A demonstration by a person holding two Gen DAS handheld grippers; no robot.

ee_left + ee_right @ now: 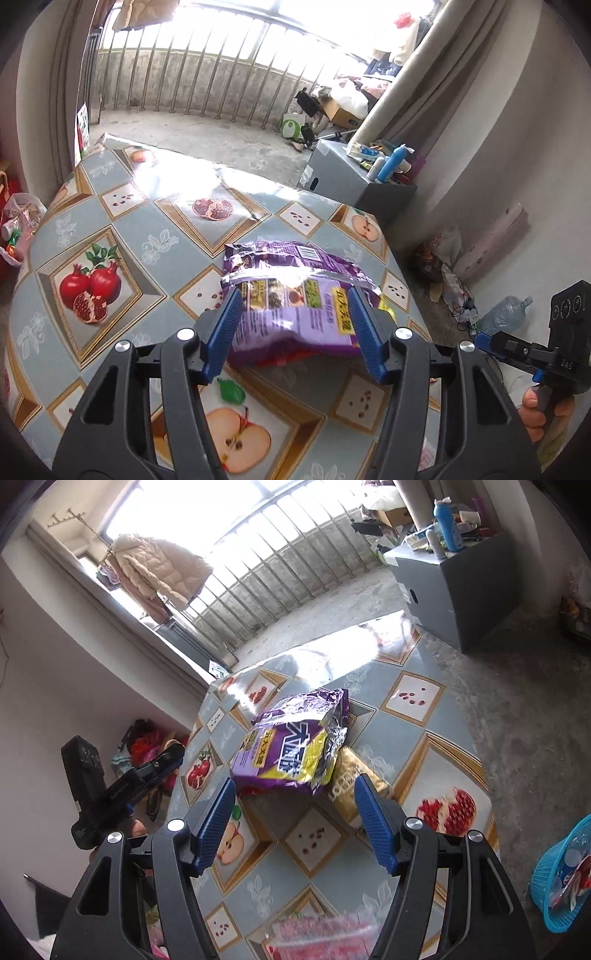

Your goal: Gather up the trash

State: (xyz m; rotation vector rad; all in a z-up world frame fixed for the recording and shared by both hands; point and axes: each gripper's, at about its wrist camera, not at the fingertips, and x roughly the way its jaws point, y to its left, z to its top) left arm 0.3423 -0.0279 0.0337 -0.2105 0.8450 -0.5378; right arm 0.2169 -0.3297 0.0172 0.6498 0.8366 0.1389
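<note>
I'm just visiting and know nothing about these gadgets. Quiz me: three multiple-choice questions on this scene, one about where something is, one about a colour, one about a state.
1. Where is the turquoise basket?
A. on the table
B. on the floor beside the table
C. on the grey cabinet

2. What colour is most of the big snack bag?
A. purple
B. green
C. white

3. How does the left gripper stand?
A. shut tight on nothing
B. open, a finger on either side of the snack bag
C. out of sight

Answers:
1 B: the right camera shows it on the concrete floor, off the table edge.
2 A: both cameras show a purple wrapper with yellow patches.
3 B: its blue fingers are spread wide apart with the bag between them.
</note>
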